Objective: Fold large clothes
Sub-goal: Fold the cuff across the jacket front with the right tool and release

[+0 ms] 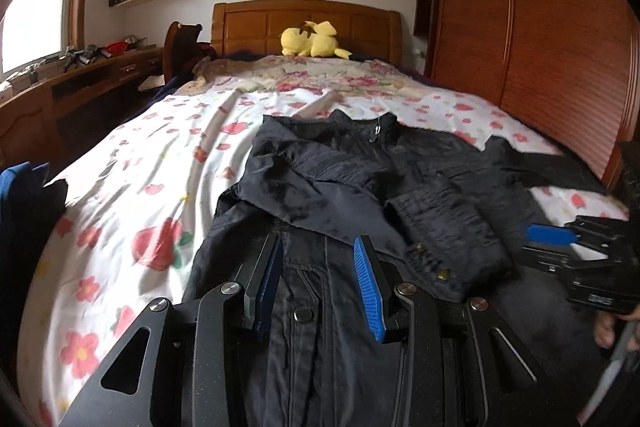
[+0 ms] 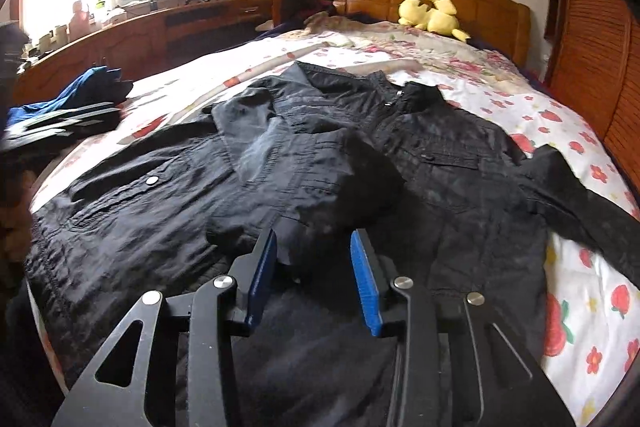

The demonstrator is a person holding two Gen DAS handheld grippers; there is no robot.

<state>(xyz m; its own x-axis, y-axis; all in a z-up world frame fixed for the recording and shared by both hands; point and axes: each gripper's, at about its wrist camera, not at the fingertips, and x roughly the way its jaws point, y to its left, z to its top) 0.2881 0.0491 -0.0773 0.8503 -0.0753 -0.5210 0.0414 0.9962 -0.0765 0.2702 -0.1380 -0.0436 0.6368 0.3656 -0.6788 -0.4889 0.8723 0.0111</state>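
Observation:
A large black jacket [image 1: 360,179] lies front up on the floral bed sheet [image 1: 132,187], collar toward the headboard. Its left sleeve is folded across the chest; the other sleeve [image 2: 580,195] lies out to the right. My left gripper [image 1: 318,247] is open and empty just above the jacket's lower front. My right gripper [image 2: 314,243] is open and empty above the jacket's [image 2: 280,163] lower middle, near the folded sleeve's cuff. It also shows in the left wrist view [image 1: 552,235] at the right edge, as does the left gripper in the right wrist view [image 2: 64,119].
A yellow plush toy [image 1: 310,41] lies by the wooden headboard [image 1: 304,17]. A wooden wardrobe [image 1: 540,27] runs along the bed's right side. A desk [image 1: 80,75] with clutter stands at the left under the window. Blue and dark clothes [image 2: 72,95] lie at the bed's left edge.

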